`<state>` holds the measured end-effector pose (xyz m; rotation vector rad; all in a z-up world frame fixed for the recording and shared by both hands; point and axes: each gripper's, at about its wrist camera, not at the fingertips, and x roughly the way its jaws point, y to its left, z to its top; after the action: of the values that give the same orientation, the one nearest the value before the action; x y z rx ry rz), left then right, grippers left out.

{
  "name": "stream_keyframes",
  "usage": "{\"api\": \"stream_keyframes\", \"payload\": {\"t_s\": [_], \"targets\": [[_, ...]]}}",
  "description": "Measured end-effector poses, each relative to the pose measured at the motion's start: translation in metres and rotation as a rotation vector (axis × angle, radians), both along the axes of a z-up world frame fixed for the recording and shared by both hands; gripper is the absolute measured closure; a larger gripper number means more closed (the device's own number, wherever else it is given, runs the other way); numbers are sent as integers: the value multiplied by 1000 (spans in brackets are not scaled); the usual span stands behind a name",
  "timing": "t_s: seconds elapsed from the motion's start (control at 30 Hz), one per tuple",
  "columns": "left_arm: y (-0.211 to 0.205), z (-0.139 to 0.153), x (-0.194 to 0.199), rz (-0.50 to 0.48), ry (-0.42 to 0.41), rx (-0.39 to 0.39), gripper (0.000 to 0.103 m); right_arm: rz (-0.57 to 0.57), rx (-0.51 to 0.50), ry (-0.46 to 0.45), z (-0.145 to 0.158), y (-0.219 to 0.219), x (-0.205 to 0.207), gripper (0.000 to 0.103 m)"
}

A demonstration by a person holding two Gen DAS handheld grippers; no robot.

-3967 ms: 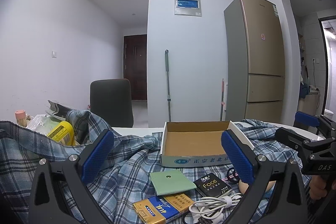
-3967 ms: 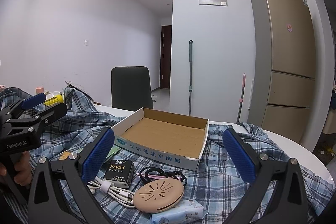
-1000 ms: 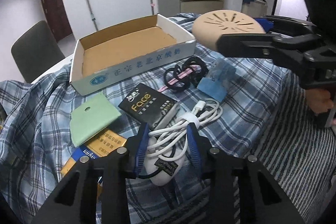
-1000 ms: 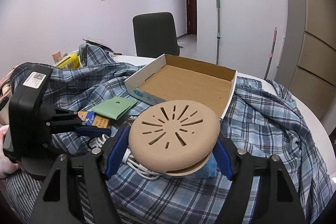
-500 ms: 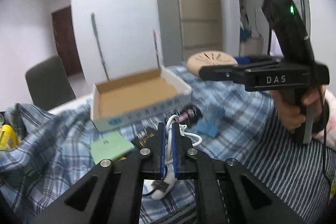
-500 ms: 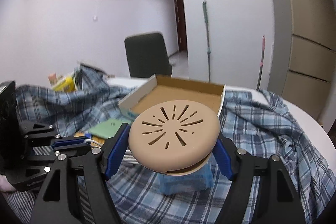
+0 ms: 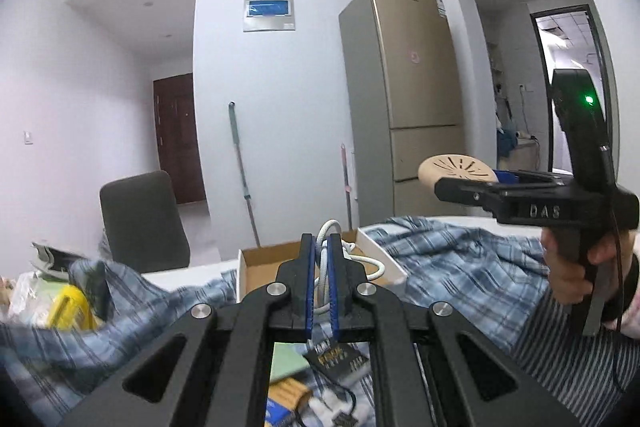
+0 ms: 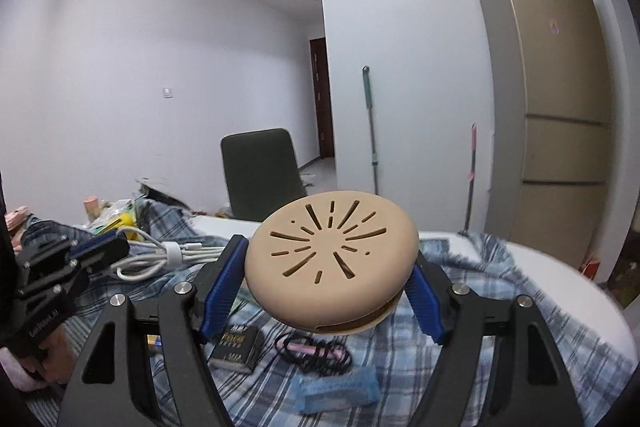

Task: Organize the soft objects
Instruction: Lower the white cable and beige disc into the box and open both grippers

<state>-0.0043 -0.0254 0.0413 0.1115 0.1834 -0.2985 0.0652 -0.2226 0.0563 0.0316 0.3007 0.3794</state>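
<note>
My left gripper (image 7: 321, 247) is shut on a coiled white charging cable (image 7: 326, 259) and holds it in the air in front of the open cardboard box (image 7: 256, 271). The cable also shows in the right wrist view (image 8: 168, 253), sticking out of the left gripper (image 8: 100, 247). My right gripper (image 8: 324, 287) is shut on a round beige silicone pouch (image 8: 332, 259) with slits, held above the plaid shirt (image 8: 460, 327). The pouch shows at the right of the left wrist view (image 7: 456, 169).
On the plaid shirt lie a black "Face" pack (image 8: 236, 345), black hair ties with a pink one (image 8: 316, 353), a blue tissue pack (image 8: 340, 391), a green card (image 7: 286, 363) and a yellow-blue box (image 7: 288, 401). A yellow bottle (image 7: 70, 309) and a chair (image 7: 140, 223) stand at the left.
Both grippers have lifted further and tilted up. The cable now hangs clear of the shirt, and the pouch sits higher above the table.
</note>
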Motion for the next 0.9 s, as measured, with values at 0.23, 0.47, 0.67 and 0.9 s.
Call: {"api": "stream_keyframes", "payload": {"t_s": [0.23,0.47,0.67,0.9], "targets": [[-9,19,52,82,-70,27,97,-60,-51,-31,26,15,29,29],[-11,4,145,93,98,19,97,-88,-52,98,14,28,105,29],[-11,-37,220,171,403,65,97,-94,-89,258,-32,34,158,29],[-12,-67,249,163,519,66,97,-36,-122,453,-83,37,182,29]]}}
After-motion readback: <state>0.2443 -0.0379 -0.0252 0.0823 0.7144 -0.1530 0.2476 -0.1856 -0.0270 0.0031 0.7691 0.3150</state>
